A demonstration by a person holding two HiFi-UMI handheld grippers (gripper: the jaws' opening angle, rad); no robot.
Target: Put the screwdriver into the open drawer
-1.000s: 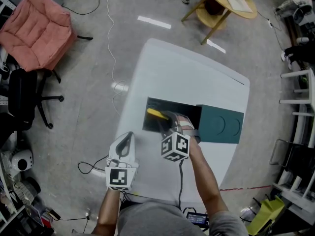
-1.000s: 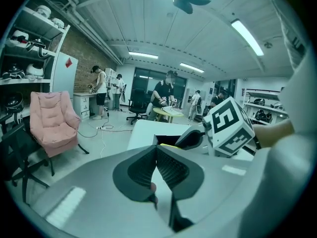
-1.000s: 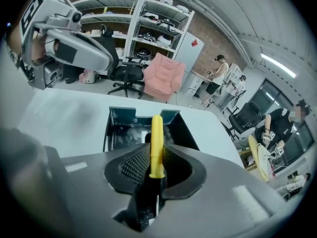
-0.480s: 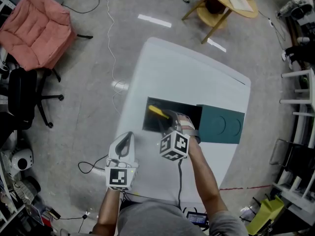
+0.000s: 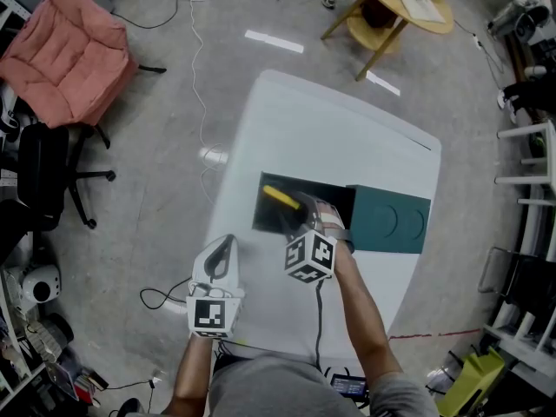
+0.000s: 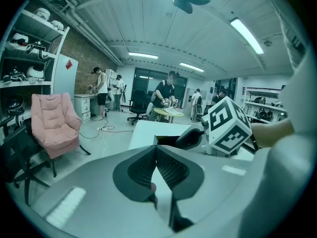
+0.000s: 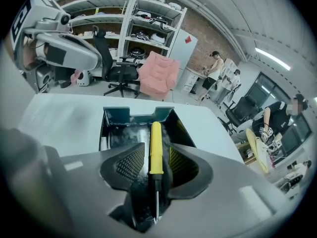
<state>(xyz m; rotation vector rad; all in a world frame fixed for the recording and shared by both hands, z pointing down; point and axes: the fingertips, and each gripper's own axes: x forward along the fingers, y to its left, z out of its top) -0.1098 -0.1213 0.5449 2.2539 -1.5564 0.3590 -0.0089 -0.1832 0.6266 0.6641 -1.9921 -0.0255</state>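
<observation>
Screwdriver (image 7: 155,142) in drawer (image 7: 113,117), right claw (image 7: 156,156) just opened

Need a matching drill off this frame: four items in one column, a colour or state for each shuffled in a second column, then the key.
Column 1
1. screwdriver
2. left gripper
3. right gripper
4. drawer

Column 2
A. jaws together, nothing between them
B. pulled open, dark inside
C. yellow handle
D. jaws apart on either side of the handle

Pairs: 1-C, 2-A, 3-D, 4-B.

Note: the right gripper's jaws have just been opening. The screwdriver lies between them, with the pads clear of it.
</observation>
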